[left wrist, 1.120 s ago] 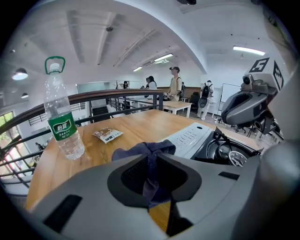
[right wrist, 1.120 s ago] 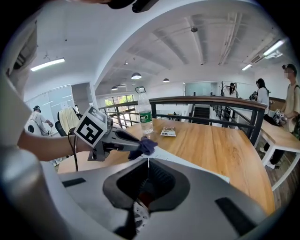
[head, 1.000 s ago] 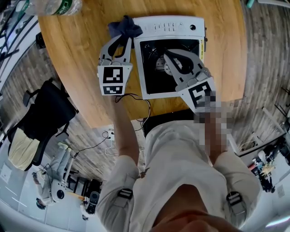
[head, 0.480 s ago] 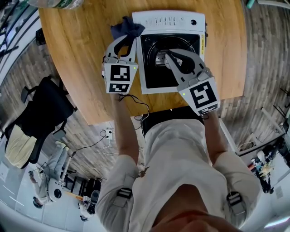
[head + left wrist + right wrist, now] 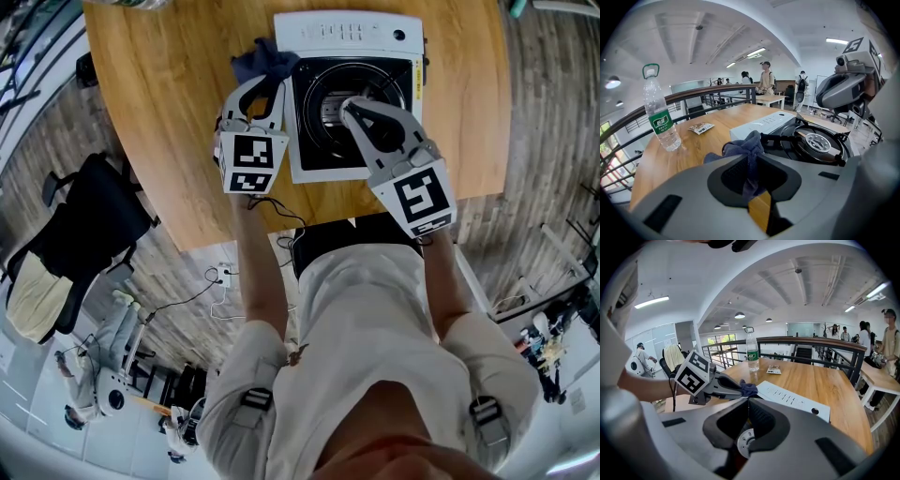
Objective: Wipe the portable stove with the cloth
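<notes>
Left tongs (image 5: 266, 84) part-closed w/ a dark blue cloth (image 5: 263, 60) pinched btwn the jaws. The cloth bunches out past the tips and hangs down thru the gap. In the head view the cloth sits at the far-left corner of the stove (image 5: 347, 34), over the edge where the white control strip meets the counter (image 5: 159, 103). Can't tell if it's actually touching the stove.

Stove: white body, black recessed top, round burner (image 5: 330, 101) in the ctr w/ black pot supports round it. It stands on the wooden counter near the person's edge, control strip on the far side.

Right tongs (image 5: 348, 106) shut tight, jaws together, nothing in them. They hang over the black top, tips just by the burner. In the right gripper view the burner's metal cap shows below the closed jaws. Both tongs point fwd & down, side by side: left one just off the stove's left side, right one above it.

Also on the counter:
- clear water bottle (image 5: 658, 117) w/ green label, upright, well apart from the stove
- small flat packet (image 5: 701, 127) lying btwn bottle and stove

Black chair (image 5: 94, 230) on the floor beside the counter. People stand in the bg past a railing (image 5: 693, 96).
</notes>
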`<state>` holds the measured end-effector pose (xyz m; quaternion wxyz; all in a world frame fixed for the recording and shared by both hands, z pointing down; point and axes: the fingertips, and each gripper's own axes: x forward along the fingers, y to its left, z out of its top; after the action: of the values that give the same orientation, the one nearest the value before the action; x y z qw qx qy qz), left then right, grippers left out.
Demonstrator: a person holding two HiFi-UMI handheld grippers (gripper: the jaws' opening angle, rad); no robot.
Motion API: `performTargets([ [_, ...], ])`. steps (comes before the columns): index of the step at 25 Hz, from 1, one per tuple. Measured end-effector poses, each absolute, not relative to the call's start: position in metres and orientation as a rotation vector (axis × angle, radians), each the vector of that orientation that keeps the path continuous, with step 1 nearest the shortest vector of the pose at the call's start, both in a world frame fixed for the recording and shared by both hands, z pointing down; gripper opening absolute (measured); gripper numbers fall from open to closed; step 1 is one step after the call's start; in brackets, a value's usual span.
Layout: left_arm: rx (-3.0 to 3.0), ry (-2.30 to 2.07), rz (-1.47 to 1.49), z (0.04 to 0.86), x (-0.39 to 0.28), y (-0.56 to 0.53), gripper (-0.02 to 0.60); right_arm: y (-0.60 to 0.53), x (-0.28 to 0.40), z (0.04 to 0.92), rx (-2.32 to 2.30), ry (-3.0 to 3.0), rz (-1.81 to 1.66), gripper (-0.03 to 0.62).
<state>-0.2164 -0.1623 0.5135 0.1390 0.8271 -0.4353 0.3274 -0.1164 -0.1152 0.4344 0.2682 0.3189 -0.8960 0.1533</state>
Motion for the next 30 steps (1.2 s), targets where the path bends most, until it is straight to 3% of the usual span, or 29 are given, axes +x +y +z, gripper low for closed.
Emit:
performTargets([
  [30, 2.368, -1.160, 0.991, 0.517, -0.211, -0.065, 0.074, -0.062, -0.126, 0.421, 0.821, -2.425, 0.381, 0.023],
])
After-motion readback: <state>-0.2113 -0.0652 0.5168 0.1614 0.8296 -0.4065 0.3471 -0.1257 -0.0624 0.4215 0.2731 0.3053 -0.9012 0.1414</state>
